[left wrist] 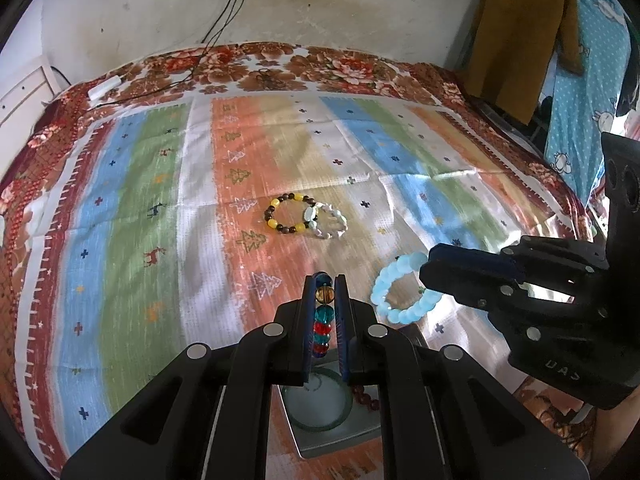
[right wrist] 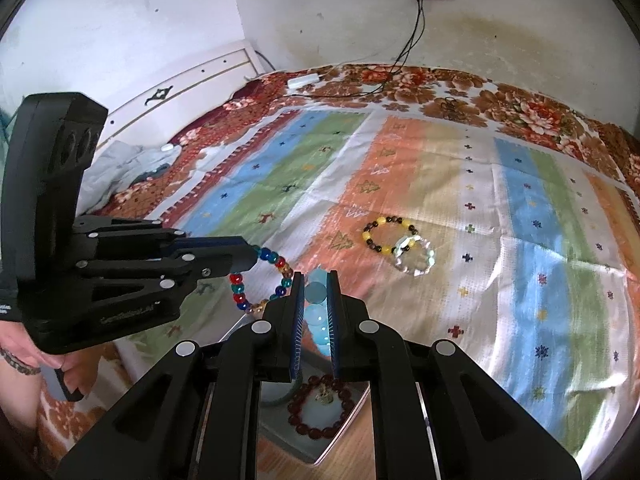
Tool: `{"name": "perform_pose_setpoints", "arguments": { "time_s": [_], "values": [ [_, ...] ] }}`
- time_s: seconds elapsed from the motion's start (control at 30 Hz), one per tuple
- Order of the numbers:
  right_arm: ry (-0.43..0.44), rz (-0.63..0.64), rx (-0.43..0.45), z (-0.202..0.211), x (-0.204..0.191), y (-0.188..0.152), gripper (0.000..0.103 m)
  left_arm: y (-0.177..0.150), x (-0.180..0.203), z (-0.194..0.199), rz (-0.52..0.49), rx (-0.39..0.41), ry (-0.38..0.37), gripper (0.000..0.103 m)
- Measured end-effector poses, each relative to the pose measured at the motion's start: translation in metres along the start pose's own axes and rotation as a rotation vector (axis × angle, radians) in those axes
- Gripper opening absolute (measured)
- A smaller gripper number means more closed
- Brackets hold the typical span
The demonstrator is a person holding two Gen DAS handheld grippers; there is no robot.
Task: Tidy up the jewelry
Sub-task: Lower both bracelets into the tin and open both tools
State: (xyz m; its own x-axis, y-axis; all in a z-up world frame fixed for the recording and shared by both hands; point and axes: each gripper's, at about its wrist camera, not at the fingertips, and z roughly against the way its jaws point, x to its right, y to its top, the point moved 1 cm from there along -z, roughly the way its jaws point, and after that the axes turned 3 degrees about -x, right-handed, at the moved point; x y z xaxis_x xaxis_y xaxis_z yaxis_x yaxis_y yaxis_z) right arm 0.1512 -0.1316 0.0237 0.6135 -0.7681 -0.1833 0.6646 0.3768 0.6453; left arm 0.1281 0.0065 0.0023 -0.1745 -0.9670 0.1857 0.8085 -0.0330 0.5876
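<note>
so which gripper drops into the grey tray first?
Probably left. The left gripper, shut on the multicoloured glass-bead bracelet, hangs over the grey metal tray; its beads dangle above the green bangle. The right gripper grips the pale-blue bead bracelet beside the tray.

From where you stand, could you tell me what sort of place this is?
Most likely a bedroom at home: the bracelets lie on a bed spread with a striped cloth over a floral blanket, a white headboard stands by the wall, and clothes hang nearby.
</note>
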Motion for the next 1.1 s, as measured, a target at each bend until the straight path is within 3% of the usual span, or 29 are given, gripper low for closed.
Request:
{"name": "perform_pose_setpoints", "arguments": {
  "time_s": [0.7, 0.73, 0.77, 0.9, 0.97, 1.1],
  "values": [
    [0.073, -0.01, -0.071, -0.001, -0.011, -0.037, 0.012, -0.034, 0.017, 0.006, -0.064, -0.039, -0.016, 0.009],
    [0.085, -0.02, -0.073, -0.001, -0.01, -0.038, 0.012, -0.034, 0.017, 0.006, -0.061, -0.034, -0.008, 0.012],
    [0.088, -0.027, -0.073, -0.001, -0.009, -0.038, 0.013, -0.033, 0.015, 0.007, -0.051, -0.032, 0.0, 0.021],
    [0.054, -0.056, -0.053, 0.002, 0.0, -0.036, 0.035, -0.031, 0.005, 0.006, -0.014, -0.026, 0.025, 0.032],
    [0.039, -0.068, -0.05, 0.002, 0.005, -0.035, 0.035, -0.03, 0.001, 0.005, 0.0, -0.027, 0.038, 0.04],
    [-0.007, -0.057, -0.047, -0.001, 0.01, -0.034, 0.041, -0.027, -0.006, 0.003, 0.021, -0.026, 0.059, 0.047]
  ]
}}
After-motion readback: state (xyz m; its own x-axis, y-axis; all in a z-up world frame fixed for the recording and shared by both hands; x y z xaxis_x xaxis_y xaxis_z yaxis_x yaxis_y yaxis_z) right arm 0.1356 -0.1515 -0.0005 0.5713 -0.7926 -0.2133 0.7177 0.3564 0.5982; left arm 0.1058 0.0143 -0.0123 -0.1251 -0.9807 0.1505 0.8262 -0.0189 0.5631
